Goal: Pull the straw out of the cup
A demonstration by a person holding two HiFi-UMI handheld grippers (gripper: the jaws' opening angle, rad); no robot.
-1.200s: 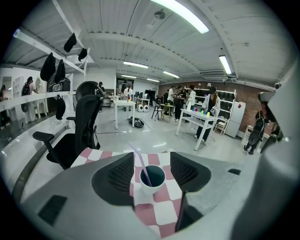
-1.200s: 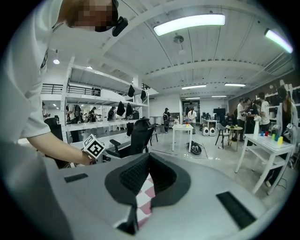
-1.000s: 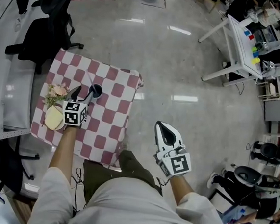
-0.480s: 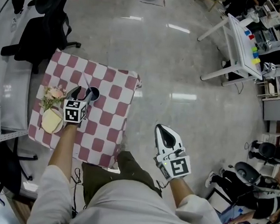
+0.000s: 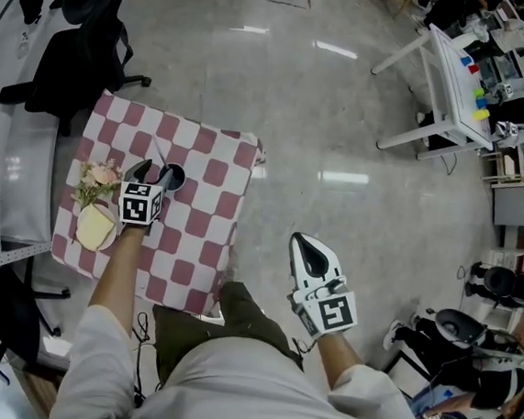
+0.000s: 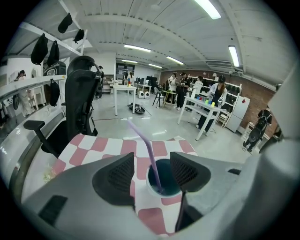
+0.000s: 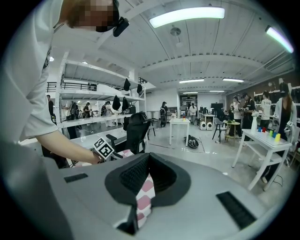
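Observation:
A dark blue cup [image 5: 175,178] stands on a small table with a red and white checked cloth [image 5: 213,167]. In the left gripper view the cup [image 6: 167,184] holds a bent purple straw [image 6: 143,146] that leans up to the left. My left gripper [image 6: 152,166] is open, its jaws on either side of the straw just over the cup's near rim, not touching it. In the head view the left gripper [image 5: 154,172] sits at the cup's left edge. My right gripper [image 5: 312,247] is shut on nothing, held over the floor to the table's right.
A small bunch of flowers [image 5: 96,178] and a yellow item on a plate [image 5: 96,227] sit at the table's left side. A black office chair [image 5: 79,53] stands behind the table. A white desk [image 5: 449,84] is far right, and people stand in the background.
My left gripper has crept a little forward toward the cup. The right gripper has stayed where it was.

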